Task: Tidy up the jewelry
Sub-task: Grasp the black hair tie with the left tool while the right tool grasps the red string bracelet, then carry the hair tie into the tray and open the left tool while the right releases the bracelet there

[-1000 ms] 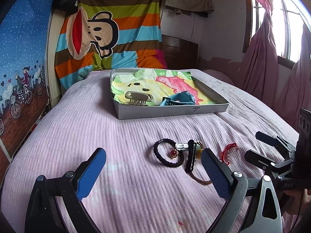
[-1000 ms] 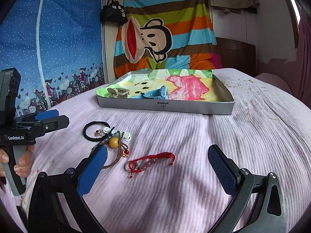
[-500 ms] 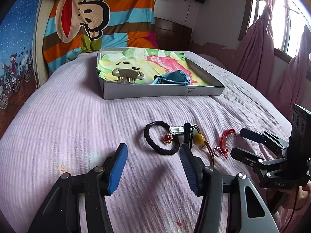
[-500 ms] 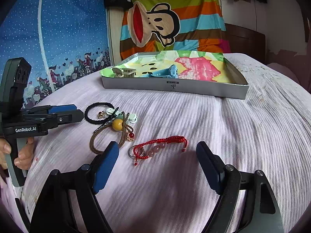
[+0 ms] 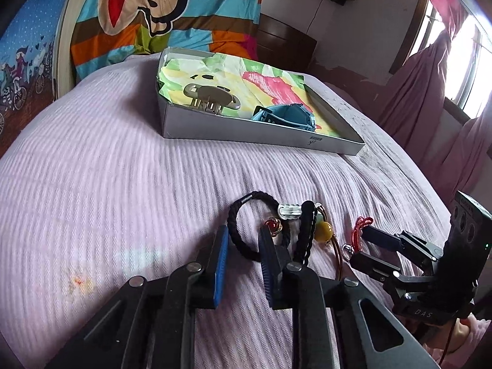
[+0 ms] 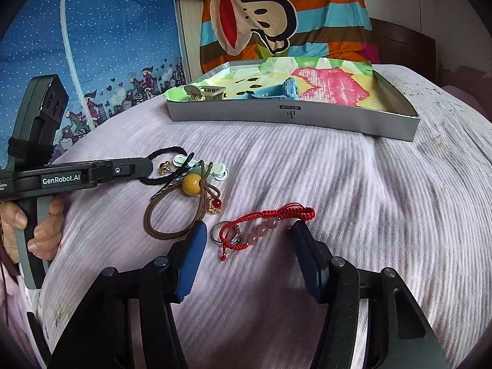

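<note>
The left gripper (image 5: 243, 249), fingers narrowed, straddles the near rim of the black hair tie (image 5: 243, 230), crowded by a beaded tie (image 5: 323, 230) beside it. The right gripper (image 6: 246, 246), fingers wide, flanks the red bracelet (image 6: 270, 221) and ring (image 6: 229, 235). Bare bed (image 6: 384, 203) lies up to the box (image 6: 292, 118).

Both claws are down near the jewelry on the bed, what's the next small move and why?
Probably finish closing the left claw on the black hair tie: its pads already straddle the tie's near edge with only a narrow gap left. The right claw hangs open around the red bracelet, not yet gripping. Then carry it to the gray box.
</note>
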Action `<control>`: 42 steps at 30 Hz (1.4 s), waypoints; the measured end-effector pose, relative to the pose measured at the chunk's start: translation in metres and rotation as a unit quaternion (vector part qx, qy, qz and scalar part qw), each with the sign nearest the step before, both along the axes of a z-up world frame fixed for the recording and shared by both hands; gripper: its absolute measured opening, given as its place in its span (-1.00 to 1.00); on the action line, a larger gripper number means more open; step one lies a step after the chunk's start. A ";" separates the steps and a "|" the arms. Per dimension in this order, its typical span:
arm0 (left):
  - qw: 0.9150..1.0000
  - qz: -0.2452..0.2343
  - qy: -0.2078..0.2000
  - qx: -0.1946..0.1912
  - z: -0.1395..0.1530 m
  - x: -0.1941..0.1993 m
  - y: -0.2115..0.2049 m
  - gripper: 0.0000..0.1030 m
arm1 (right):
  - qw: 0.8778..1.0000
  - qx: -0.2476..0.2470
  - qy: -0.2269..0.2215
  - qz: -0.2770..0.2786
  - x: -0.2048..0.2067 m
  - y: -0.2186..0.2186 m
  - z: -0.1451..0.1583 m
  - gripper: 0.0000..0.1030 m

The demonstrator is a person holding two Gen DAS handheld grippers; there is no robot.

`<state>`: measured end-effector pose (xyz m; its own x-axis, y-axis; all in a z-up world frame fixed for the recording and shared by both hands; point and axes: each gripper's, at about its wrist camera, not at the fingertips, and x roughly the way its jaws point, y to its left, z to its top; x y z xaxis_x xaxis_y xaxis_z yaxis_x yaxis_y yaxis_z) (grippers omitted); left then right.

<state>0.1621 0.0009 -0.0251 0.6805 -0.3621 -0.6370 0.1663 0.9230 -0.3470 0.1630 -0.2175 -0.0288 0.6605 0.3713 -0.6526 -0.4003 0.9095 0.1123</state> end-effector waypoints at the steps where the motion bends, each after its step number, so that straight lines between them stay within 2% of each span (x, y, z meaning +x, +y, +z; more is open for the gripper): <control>1: 1.000 0.002 0.001 -0.002 -0.001 0.000 0.001 -0.75 | 1.000 0.003 0.002 0.003 0.001 0.000 0.000 -0.04; 3: 1.000 0.002 0.002 -0.005 -0.002 0.000 0.001 -0.80 | 1.000 0.011 0.005 0.007 0.004 0.000 -0.001 -0.08; 5: 1.000 0.002 0.002 -0.004 -0.002 0.001 0.000 -0.82 | 1.000 0.017 0.009 0.008 0.006 0.000 -0.002 -0.25; 12: 1.000 0.000 -0.005 0.007 -0.001 0.000 -0.003 -0.88 | 0.999 0.038 0.023 0.003 0.018 -0.003 -0.005 -0.45; 14: 1.000 0.000 -0.008 0.011 0.000 -0.001 -0.004 -0.88 | 0.999 0.040 0.025 0.001 0.022 -0.002 -0.006 -0.58; 19: 1.000 -0.002 -0.017 0.019 0.002 -0.003 -0.008 -0.89 | 0.998 0.053 0.037 -0.007 0.031 -0.003 -0.006 -0.65; 22: 0.999 -0.003 -0.023 0.023 0.004 -0.005 -0.009 -0.89 | 0.998 0.055 0.042 -0.013 0.036 -0.004 -0.008 -0.81; 29: 0.998 0.001 -0.057 0.018 0.017 -0.016 -0.007 -0.90 | 0.997 0.075 0.025 -0.015 0.034 -0.009 -0.002 -0.83; 42: 0.993 0.014 -0.116 0.019 0.064 -0.012 -0.011 -0.90 | 0.993 0.108 -0.043 -0.014 0.030 -0.020 0.041 -0.83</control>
